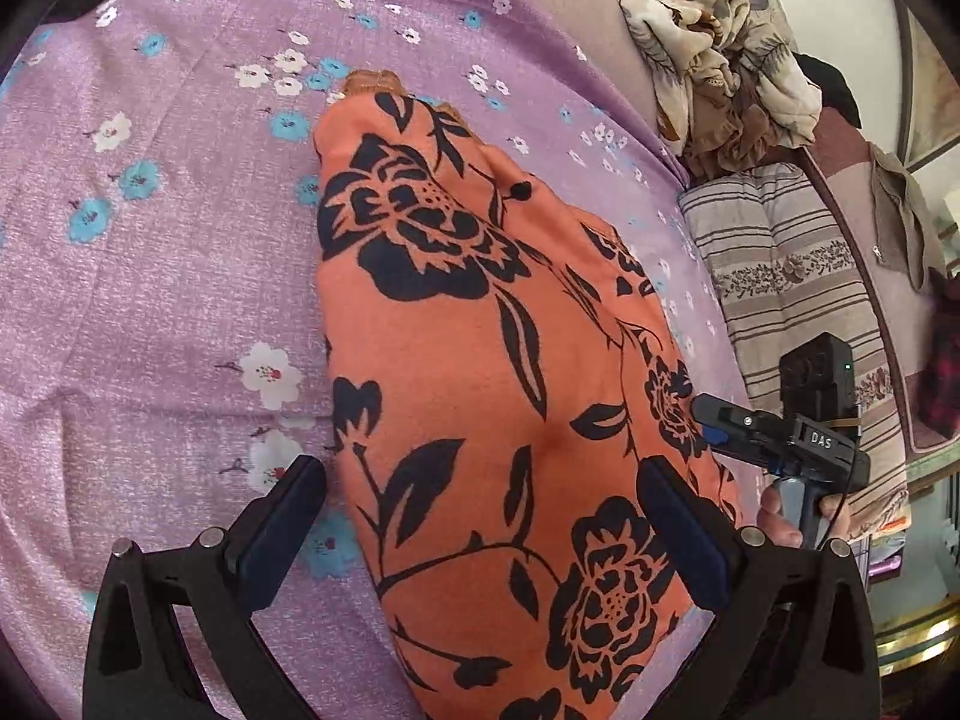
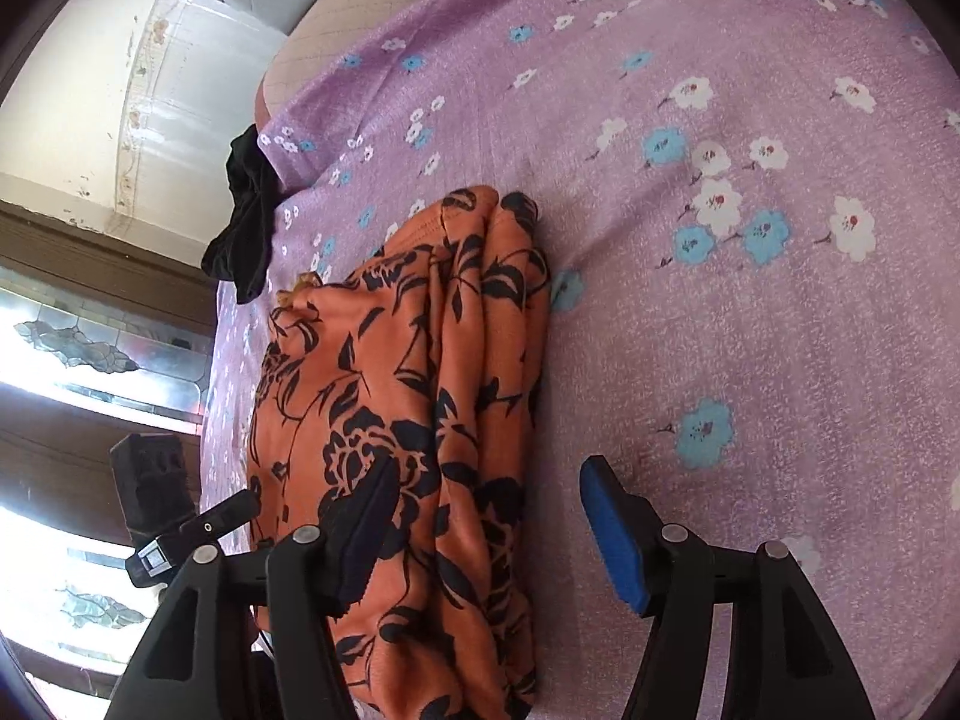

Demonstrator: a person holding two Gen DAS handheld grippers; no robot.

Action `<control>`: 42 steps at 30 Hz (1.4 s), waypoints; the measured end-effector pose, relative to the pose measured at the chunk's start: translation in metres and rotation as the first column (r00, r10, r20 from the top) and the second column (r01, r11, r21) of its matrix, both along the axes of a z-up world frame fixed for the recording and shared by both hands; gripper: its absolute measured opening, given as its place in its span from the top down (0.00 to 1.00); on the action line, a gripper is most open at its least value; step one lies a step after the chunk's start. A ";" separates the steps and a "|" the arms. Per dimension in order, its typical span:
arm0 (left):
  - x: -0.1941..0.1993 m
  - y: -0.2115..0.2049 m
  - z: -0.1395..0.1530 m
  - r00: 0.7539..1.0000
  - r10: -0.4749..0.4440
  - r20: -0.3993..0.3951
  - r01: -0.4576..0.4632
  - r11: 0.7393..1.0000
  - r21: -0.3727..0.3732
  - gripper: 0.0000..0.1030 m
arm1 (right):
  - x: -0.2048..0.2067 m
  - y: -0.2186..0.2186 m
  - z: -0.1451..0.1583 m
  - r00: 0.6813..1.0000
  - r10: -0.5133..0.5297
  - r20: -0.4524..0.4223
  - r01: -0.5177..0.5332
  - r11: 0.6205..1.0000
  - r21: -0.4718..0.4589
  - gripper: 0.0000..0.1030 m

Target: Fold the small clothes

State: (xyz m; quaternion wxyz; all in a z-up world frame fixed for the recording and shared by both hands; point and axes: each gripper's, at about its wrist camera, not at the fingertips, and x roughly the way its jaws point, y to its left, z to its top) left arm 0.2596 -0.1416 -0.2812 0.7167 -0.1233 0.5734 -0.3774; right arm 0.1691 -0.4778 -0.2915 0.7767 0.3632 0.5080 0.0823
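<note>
two grippers hover over an orange floral garment (image 1: 480,360), which lies folded in layers on the purple flowered bedsheet (image 1: 150,300) toward the bed's edge, near a striped pillow (image 1: 798,276). left gripper (image 1: 480,534) has its jaws spread apart, straddling the cloth. right gripper (image 2: 492,534) likewise gapes wide over the folded edge, gripping nothing.

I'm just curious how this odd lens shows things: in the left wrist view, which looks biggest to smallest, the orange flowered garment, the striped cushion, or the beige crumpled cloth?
Largest to smallest, as they look:
1. orange flowered garment
2. striped cushion
3. beige crumpled cloth
The garment lies nearest the camera, which inflates it; true sizes stay unsure.
</note>
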 end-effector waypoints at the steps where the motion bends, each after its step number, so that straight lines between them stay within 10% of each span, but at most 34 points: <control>1: 0.000 0.000 -0.001 1.000 -0.002 -0.009 0.002 1.000 -0.014 0.00 | 0.000 0.000 -0.004 1.000 0.007 0.000 -0.006 1.000 0.011 0.36; 18: -0.003 -0.003 -0.004 0.999 -0.008 -0.034 0.004 0.992 -0.129 0.04 | 0.016 0.029 -0.006 0.956 0.023 0.292 -0.102 0.961 0.258 0.23; 34: -0.001 0.006 0.000 0.999 0.044 0.009 -0.043 0.997 -0.068 0.50 | 0.023 0.062 0.002 0.968 0.136 0.212 -0.135 0.991 -0.020 0.51; 42: -0.001 0.033 0.024 0.994 0.098 0.049 -0.092 0.990 -0.111 0.52 | 0.025 0.082 0.041 0.947 0.135 0.291 -0.122 0.991 -0.063 0.58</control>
